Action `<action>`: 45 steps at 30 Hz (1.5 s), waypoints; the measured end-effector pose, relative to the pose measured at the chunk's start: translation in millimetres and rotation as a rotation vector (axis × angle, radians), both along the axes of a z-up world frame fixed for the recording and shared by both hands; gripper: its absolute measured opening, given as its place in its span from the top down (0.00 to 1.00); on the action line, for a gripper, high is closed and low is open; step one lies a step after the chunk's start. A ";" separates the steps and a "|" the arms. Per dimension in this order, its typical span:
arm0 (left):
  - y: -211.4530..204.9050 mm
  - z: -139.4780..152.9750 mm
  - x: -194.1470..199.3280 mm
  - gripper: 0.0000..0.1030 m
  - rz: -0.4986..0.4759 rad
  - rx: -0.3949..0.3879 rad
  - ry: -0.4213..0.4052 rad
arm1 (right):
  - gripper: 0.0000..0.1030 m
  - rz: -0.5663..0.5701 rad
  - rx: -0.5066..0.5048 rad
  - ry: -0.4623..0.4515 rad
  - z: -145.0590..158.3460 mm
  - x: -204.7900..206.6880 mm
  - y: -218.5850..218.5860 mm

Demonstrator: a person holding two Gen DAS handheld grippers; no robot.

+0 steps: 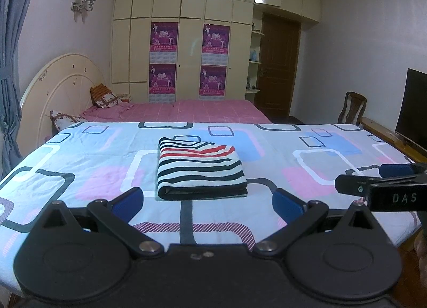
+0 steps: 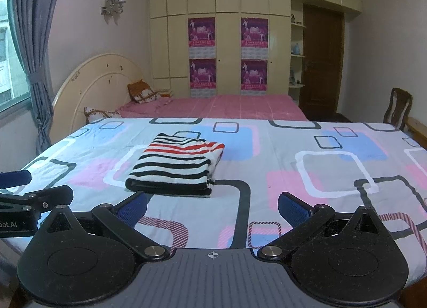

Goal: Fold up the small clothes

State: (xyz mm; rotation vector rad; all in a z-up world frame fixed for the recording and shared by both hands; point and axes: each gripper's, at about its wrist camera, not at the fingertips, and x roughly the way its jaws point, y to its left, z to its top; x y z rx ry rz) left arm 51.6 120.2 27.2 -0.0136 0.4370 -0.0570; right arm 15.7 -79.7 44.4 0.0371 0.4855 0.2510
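A striped garment [image 1: 200, 169] in white, black and red lies folded into a compact rectangle on the patterned sheet [image 1: 80, 163]. The right wrist view shows the same garment [image 2: 176, 166] left of centre. My left gripper [image 1: 208, 203] stands open just in front of the folded piece, with nothing between its blue pads. My right gripper [image 2: 212, 207] is open too, a little to the right of the garment and clear of it. Each view catches the other gripper at its edge: the right one [image 1: 379, 179] and the left one [image 2: 24, 187].
The patterned sheet [image 2: 320, 174] covers a wide flat surface. Behind it is a bed with a pink cover [image 1: 181, 111], pillows [image 1: 104, 97] and a cream headboard [image 1: 61, 86]. A wardrobe [image 1: 186, 41], a brown door [image 1: 277, 65], a chair [image 1: 352, 107], a dark screen [image 1: 413, 110] and curtains [image 2: 37, 54] ring the room.
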 end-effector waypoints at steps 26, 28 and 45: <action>-1.1 1.5 1.4 0.00 -0.001 0.004 -0.003 | 0.00 0.015 0.012 -0.001 3.3 3.3 -11.7; -1.2 1.4 1.3 0.00 -0.002 0.004 -0.002 | 0.00 0.016 0.012 -0.001 3.5 2.9 -12.3; -0.4 3.7 3.1 0.00 -0.003 0.002 -0.005 | 0.00 0.030 0.006 -0.002 7.8 4.7 -13.2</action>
